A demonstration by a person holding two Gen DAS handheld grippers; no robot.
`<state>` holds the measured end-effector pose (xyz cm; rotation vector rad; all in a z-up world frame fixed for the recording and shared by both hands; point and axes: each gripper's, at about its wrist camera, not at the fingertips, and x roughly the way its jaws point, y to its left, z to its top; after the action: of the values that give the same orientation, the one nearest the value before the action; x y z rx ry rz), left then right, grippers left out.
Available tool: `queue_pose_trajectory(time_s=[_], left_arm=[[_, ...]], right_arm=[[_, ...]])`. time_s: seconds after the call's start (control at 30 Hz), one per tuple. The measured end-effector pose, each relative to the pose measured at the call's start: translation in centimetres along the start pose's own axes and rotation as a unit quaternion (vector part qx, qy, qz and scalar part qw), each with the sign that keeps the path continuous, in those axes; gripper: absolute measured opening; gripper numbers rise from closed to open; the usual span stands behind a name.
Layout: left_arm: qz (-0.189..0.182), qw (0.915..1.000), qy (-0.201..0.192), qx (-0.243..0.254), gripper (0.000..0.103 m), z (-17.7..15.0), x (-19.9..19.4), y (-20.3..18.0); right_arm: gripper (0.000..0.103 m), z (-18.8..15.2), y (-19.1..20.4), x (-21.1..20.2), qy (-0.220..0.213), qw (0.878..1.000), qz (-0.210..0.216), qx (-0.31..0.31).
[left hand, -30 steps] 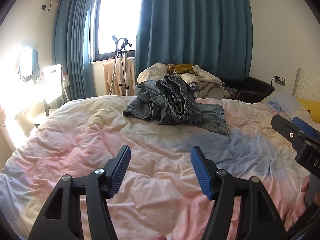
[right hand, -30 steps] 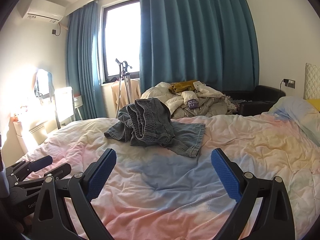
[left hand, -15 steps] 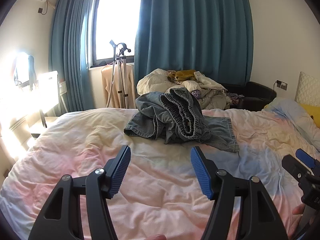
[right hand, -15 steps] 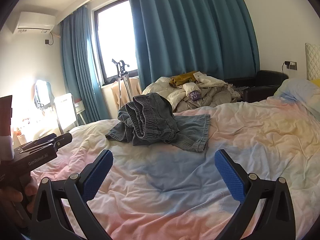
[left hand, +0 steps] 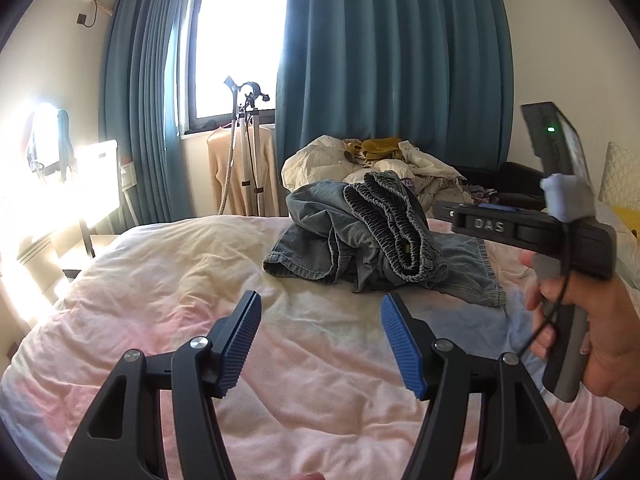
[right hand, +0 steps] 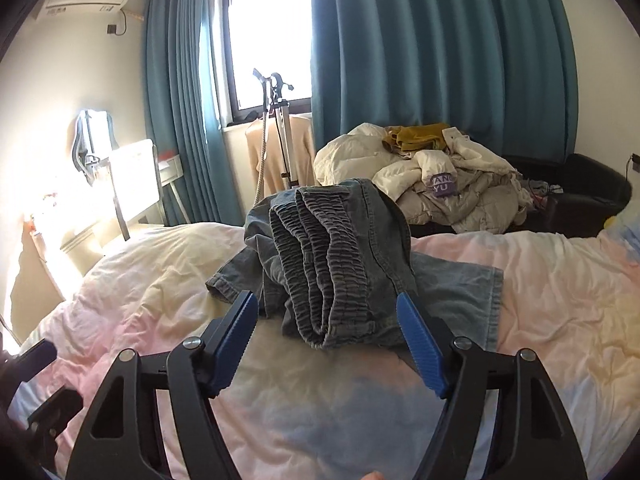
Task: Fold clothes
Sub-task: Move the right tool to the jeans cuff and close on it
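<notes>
While the crumpled denim shorts [right hand: 340, 264] sit bunched in a heap at mid-bed on the pastel pink-and-blue duvet [left hand: 168, 280], elastic waistband up and one leg spread flat toward 3 o'clock, the right gripper [right hand: 326, 330] is right at the heap's near edge. Its jaws have just been closing but stand partly apart; the waistband fold hangs between the blue pads [right hand: 420, 344], no pad pressing it, so nothing gripped. The right pad overlaps the flat leg in view; contact unclear. Left gripper [left hand: 322, 338] is over bare duvet, short of the shorts, which lie at its 12 to 1 o'clock; jaws wide apart, holding nothing. In the left wrist view a hand [left hand: 592, 332] holds the right gripper's handle at 3 o'clock. Behind the bed at 12 o'clock: pile of white bedding [right hand: 440, 184], teal curtains [left hand: 392, 60], bright window [left hand: 240, 40], garment steamer stand [left hand: 248, 148].
</notes>
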<state>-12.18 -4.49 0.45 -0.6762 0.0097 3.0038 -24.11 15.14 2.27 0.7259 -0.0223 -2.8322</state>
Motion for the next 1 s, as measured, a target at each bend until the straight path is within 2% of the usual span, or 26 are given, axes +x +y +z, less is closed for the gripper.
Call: queue_pose_trajectory(time_s=[0.1, 0.13, 0.17, 0.27, 0.33, 0.4, 0.47, 0.6, 0.7, 0.87, 1.0], left_arm=[[0.012, 0.9997, 0.021, -0.009, 0.064, -0.4, 1.6, 0.9], [0.011, 0.9995, 0.027, -0.015, 0.064, -0.6, 2.0, 1.2], [0.009, 0.9992, 0.033, -0.022, 0.064, -0.8, 2.4, 1.6], [0.007, 0.9982, 0.049, -0.033, 0.064, -1.5, 3.7, 2.3], [0.004, 0.9977, 0.057, -0.036, 0.064, -2.0, 4.4, 2.5], [0.0, 0.9974, 0.063, -0.035, 0.064, -2.2, 5.0, 2.6], [-0.006, 0.9974, 0.062, -0.036, 0.064, -2.2, 5.3, 2.7], [-0.031, 0.997, 0.05, -0.05, 0.064, -1.8, 4.8, 3.1], [-0.05, 0.9967, 0.025, -0.059, 0.064, -1.1, 3.4, 3.1], [-0.076, 0.995, -0.002, -0.065, 0.064, -0.2, 0.7, 3.0], [-0.098, 0.9914, -0.005, -0.087, 0.064, 0.0, -0.7, 3.3]], right_arm=[[0.062, 1.9, 0.8, 5.4, 0.024, 0.999, -0.02, -0.02], [0.054, 2.5, 0.8, 7.1, 0.033, 0.999, -0.03, -0.025], [0.05, 2.9, 0.5, 8.5, 0.036, 0.998, -0.043, -0.025], [0.049, 3.7, -0.4, 11.6, 0.033, 0.995, -0.09, -0.027], [0.049, 3.7, -0.7, 13.5, 0.043, 0.993, -0.103, -0.031], [0.042, 3.6, -0.9, 14.5, 0.045, 0.993, -0.107, -0.033], [0.01, 3.6, -0.9, 14.2, 0.045, 0.993, -0.105, -0.024], [0.006, 4.1, -0.9, 10.8, 0.027, 0.994, -0.101, -0.002], [0.006, 4.8, -1.0, 7.2, 0.016, 0.995, -0.096, 0.012], [0.005, 5.0, -1.9, -1.6, -0.016, 0.996, -0.077, 0.039], [0.005, 4.5, -3.3, -8.8, -0.035, 0.996, -0.055, 0.068]])
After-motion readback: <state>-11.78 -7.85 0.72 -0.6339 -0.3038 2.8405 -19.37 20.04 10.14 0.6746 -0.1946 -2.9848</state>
